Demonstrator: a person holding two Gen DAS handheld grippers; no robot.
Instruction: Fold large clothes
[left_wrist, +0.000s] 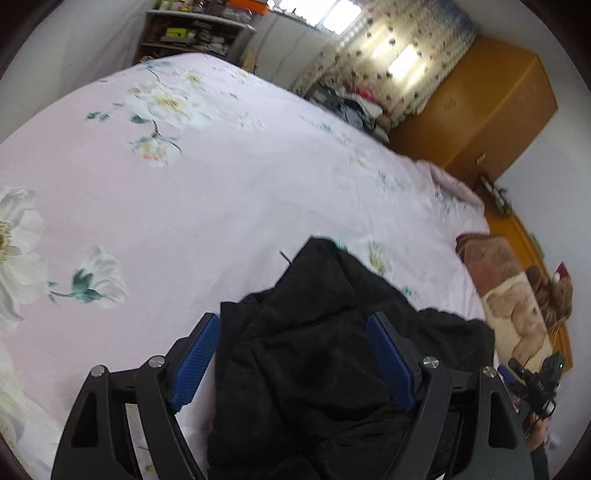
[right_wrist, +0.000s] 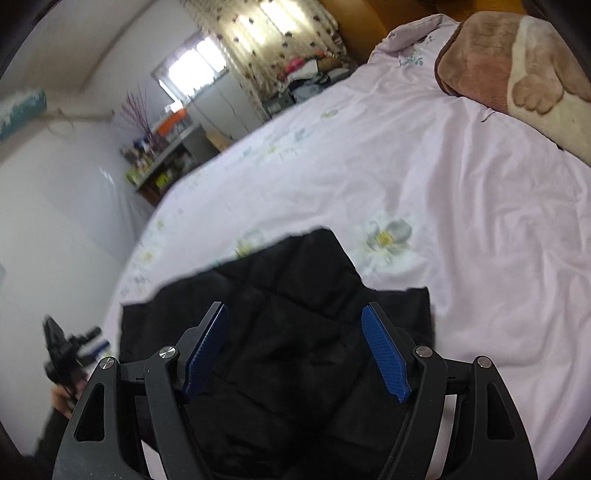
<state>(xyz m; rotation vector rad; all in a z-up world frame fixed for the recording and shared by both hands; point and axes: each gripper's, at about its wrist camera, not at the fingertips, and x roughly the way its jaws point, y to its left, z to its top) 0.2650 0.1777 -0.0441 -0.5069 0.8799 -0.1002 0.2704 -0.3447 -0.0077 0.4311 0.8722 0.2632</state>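
With the left claw (left_wrist: 291, 332) and right claw (right_wrist: 295, 325) both spread and gripping nothing above the black jacket (left_wrist: 332, 369) bunched on the bed (left_wrist: 221, 184), its puffy, slippery layers could spring open and undo the fold.

The pink bed sheet (left_wrist: 229, 192) lies bare and open beyond the black jacket (left_wrist: 317, 354); a brown plush blanket (right_wrist: 517, 70) blocks the headboard end

Matt black quilted cloth jacket (right_wrist: 295, 332), smooth pink floral cotton bedsheet (left_wrist: 221, 206), fuzzy brown plush blanket (right_wrist: 517, 74), glossy wooden wardrobe (left_wrist: 480, 107)
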